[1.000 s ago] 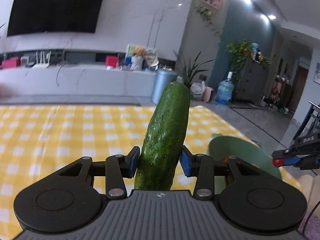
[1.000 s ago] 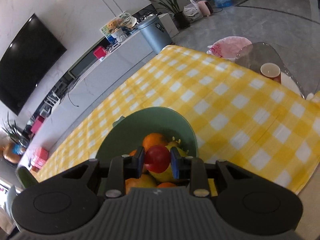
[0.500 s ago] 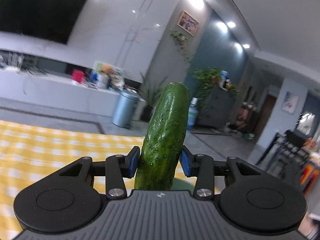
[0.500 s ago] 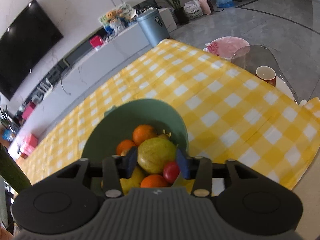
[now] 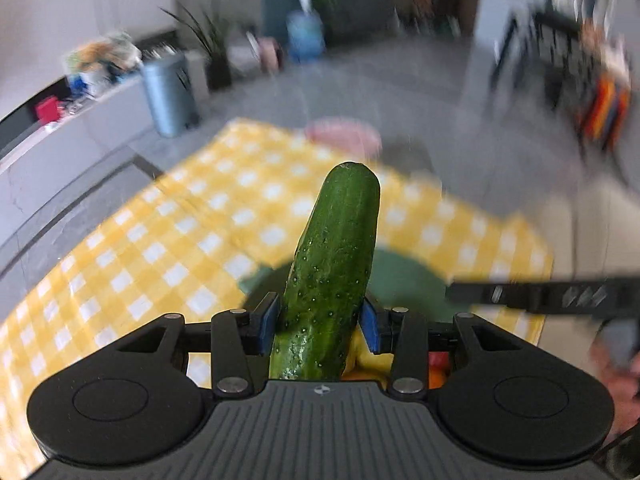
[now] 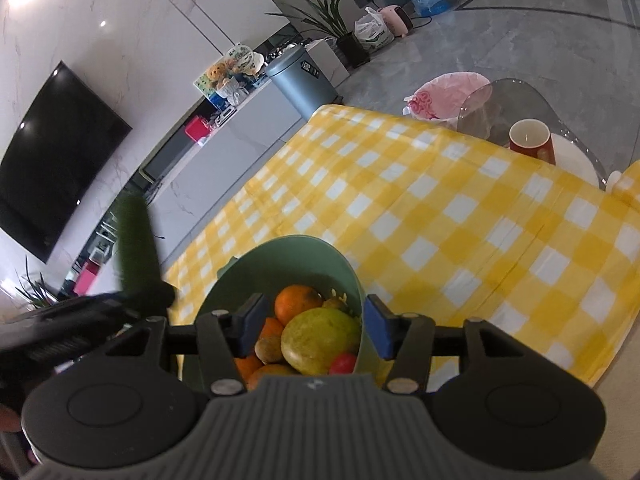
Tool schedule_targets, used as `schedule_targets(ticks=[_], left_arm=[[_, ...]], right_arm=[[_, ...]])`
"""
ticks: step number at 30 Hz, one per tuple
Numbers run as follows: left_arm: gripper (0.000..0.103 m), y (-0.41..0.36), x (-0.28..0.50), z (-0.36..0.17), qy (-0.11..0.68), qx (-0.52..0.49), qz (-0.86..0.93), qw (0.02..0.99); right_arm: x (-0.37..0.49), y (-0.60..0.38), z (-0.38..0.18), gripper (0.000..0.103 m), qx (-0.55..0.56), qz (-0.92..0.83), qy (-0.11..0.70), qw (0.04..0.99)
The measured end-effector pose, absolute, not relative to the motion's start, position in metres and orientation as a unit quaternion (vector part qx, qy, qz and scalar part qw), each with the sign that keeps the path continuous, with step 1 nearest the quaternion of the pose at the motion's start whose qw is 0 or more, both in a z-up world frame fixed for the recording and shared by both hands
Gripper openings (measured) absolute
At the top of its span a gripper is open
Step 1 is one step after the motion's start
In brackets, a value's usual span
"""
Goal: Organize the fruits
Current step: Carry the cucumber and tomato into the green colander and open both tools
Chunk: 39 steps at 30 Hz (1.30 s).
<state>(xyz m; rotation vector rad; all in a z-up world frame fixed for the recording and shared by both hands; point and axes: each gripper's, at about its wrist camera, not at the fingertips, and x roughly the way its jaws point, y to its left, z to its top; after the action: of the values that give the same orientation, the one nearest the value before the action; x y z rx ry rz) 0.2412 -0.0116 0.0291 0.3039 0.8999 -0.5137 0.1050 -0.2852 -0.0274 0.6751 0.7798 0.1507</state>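
Cucumber [image 5: 332, 276] stood upright between the blue pads [image 5: 267, 322] of the left gripper [image 5: 320, 322], clamped near its lower end above the green bowl [image 6: 288, 260]. Right gripper [image 6: 312, 326] hung over the bowl with jaws spread wide and empty, above an orange [image 6: 298, 304], a mango [image 6: 320, 340] and a tomato [image 6: 343, 363] on the yellow checked tablecloth [image 6: 460, 232]

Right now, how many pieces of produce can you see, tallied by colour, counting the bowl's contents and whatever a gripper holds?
Green: 1, the cucumber in the left gripper
Orange: 4, such as the top orange
Yellow-green: 1, the large fruit
Red: 1, the small tomato
Brown: 1, the small fruit
Total: 8 visible; the green bowl may hide more.
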Motion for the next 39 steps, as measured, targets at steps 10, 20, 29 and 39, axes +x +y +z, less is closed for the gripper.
schedule_targets(ticks=[10, 20, 29, 39], left_arm=[[0.047, -0.04, 0.245, -0.037, 0.467, 0.246, -0.179, 0.83], [0.101, -0.023, 0.22, -0.022, 0.373, 0.224, -0.198, 0.878], [0.101, 0.002, 0.199, 0.003, 0.341, 0.125, -0.129, 0.923], [0.101, 0.023, 0.125, 0.064, 0.287, 0.016, -0.056, 0.956]], right_arm=[[0.104, -0.296, -0.034, 0.053, 0.346, 0.07, 0.371, 0.859], [0.107, -0.293, -0.036, 0.053, 0.342, 0.059, 0.382, 0.857], [0.11, -0.286, -0.035, 0.071, 0.332, 0.05, 0.383, 0.861], [0.099, -0.249, 0.01, 0.094, 0.241, 0.051, 0.376, 0.893]])
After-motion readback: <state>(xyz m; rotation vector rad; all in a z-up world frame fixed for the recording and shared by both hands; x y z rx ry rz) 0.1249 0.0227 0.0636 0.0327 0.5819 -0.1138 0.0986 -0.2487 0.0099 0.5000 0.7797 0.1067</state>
